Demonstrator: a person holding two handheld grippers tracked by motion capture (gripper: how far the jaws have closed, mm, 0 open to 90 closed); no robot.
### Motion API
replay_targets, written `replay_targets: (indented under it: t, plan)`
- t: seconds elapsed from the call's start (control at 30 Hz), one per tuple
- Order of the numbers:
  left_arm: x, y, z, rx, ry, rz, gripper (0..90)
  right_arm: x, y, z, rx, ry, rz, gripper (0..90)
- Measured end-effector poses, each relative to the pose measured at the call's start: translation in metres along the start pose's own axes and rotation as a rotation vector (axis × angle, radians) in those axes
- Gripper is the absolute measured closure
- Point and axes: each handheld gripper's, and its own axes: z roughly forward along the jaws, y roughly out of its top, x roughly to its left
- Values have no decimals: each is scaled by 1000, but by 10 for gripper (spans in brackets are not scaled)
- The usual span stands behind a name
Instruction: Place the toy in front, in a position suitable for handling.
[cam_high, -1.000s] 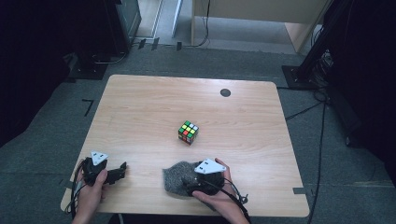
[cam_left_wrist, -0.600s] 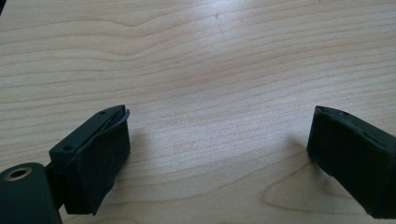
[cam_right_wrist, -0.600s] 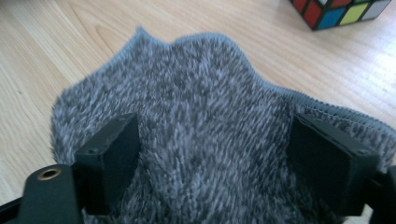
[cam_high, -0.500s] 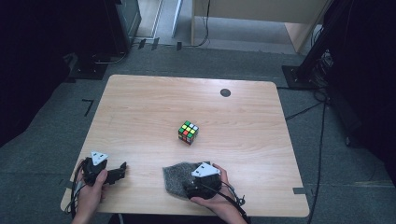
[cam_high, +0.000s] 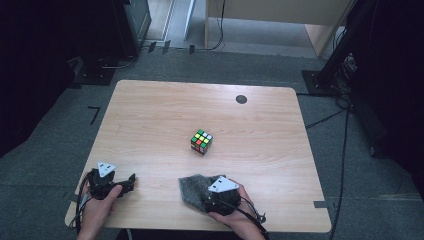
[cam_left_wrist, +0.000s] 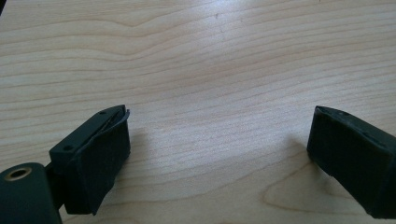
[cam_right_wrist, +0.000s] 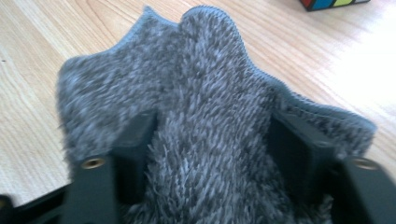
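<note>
Right hand-held gripper (cam_right_wrist: 210, 140) jaws, just closing, pinch a bunched grey cloth (cam_right_wrist: 210, 88) at the table (cam_high: 150, 125) front edge. Left hand-held gripper (cam_left_wrist: 219, 154) released, nothing between. Cube (cam_high: 201, 141) mid-table.

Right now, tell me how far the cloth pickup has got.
Done: the right gripper has closed in on the grey cloth, bunching it between its jaws. In hand: securing that grip. Left: the cloth still lies on the table; the left gripper waits open.

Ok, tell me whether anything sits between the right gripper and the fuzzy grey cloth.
Nothing does. The right gripper has just been closing its jaws, with a bunched fold of the fuzzy grey cloth already between them on the light wooden table.
</note>
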Motion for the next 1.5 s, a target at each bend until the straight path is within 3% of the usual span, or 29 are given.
replay_targets:
  t: [0.1,0.27,0.33,0.5,0.6,0.63,0.73,0.93,1.2,1.5]
  plan:
    - [-2,0,0,0,13,-13,61,-2,-1,-2,-11,18,2,640]
    - [-2,0,0,1,14,-13,60,-6,-1,-7,-8,13,8,742]
    - [-2,0,0,1,14,-13,60,-7,-1,-9,-11,10,9,750]
    - [-2,0,-2,12,6,-7,61,-18,0,-23,-77,-14,44,765]
    - [-3,0,-3,13,10,-18,61,-27,1,-34,-112,-27,89,765]
    - [-5,2,-5,-1,-10,-22,61,-34,1,-40,-117,-13,133,765]
    - [-10,5,-6,-14,-21,-8,61,-45,-1,-48,-120,-11,168,765]
    - [-30,23,-7,-45,-82,17,61,-59,-2,-62,-149,-46,190,764]
    - [-53,39,-1,-48,-135,56,61,-74,-7,-74,-168,-114,199,761]
    - [-94,65,12,-81,-218,114,62,-87,-12,-82,-195,-154,240,757]
